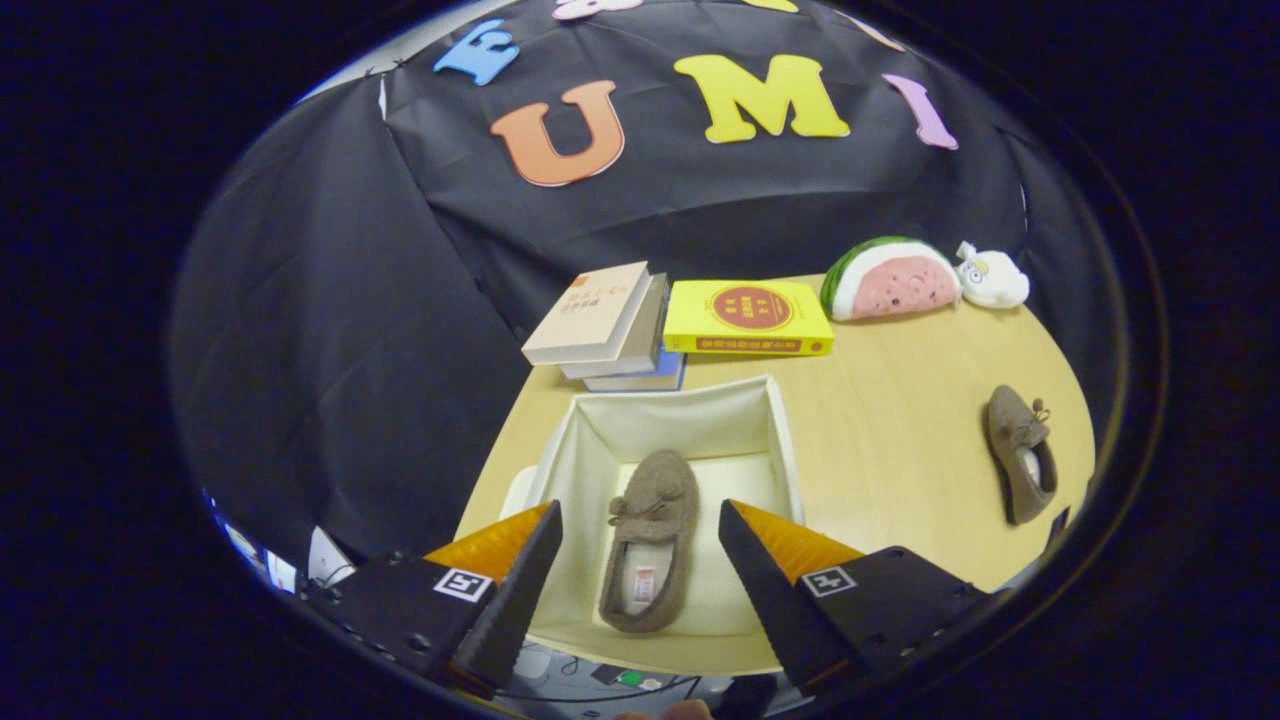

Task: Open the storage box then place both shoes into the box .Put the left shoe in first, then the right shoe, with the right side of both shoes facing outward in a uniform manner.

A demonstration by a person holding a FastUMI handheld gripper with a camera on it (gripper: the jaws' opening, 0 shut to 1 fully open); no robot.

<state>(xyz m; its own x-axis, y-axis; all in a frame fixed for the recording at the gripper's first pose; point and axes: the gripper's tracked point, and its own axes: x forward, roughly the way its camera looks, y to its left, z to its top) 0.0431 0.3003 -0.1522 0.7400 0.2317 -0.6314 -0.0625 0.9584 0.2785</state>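
Booth w/ black cloth wall behind; pale wooden table (pixel 900 450) carries all items. Largest first: open cream storage box (pixel 785 440), fabric-lined, lid off, sitting just ahead of the gripper (pixel 640 555). Fingers stand wide apart, gripping nothing, held above the box's near end. Between them, on the box floor: one brown shoe (pixel 650 540), sole down, toe toward the far wall of the box, lying left of centre. Second brown shoe (pixel 1020 455) rests on the table well apart to the right, outside the box. Beyond the box: stack of books (pixel 605 325), touching or just beside a yellow book (pixel 748 317); further right a watermelon plush (pixel 890 280) and a small white plush (pixel 992 277) (not part of the task).

Risks, judged: the 2nd shoe lies near the table edge, so a glancing grasp could push it off. Free floor beside the 1st shoe looks narrow; a tilted drop may land on it or on the soft box wall, which could fold inward. Orientation of the 2nd may end up mismatched w/ the 1st.
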